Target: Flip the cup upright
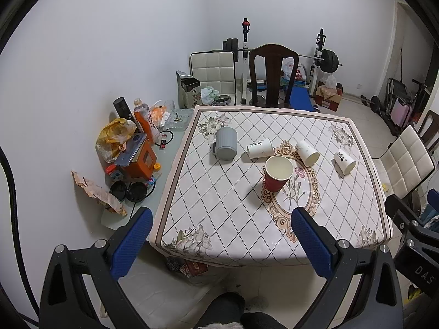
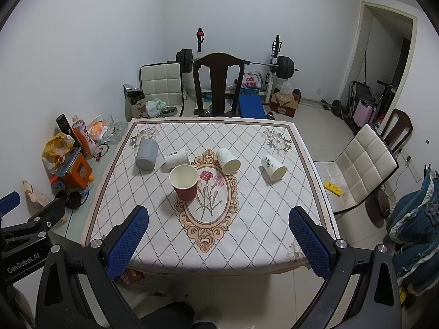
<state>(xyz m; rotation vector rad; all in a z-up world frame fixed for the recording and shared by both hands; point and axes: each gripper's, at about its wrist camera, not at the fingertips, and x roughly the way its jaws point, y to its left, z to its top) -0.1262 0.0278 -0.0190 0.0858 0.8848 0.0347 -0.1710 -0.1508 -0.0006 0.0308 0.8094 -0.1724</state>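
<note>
1. Two tools are held back from the near edge of the worktop [image 2: 274, 213]; the left tool [image 1: 222, 244] and the right tool [image 2: 219, 242] are both spread wide with nothing between the blue pads.
2. Nearest on the cloth, a red cup [image 2: 185, 182] is already standing upright at the left rim of the flower medallion, so it should be left alone and steered around.
3. Just beyond it, three white paper cups are lying on their sides: one [image 2: 177, 159] just behind the red cup, one [image 2: 227, 160] at the medallion's top, one [image 2: 273, 167] well to the right.
4. A grey cup [image 2: 146, 155] is tipped over farthest left, near the corner.
5. The right-hand white cup is judged the easiest start for the right tool: it should be gripped lightly across the wall near the mouth, since thin paper would be crushed, then swung base-down and set flat before letting go.
</note>
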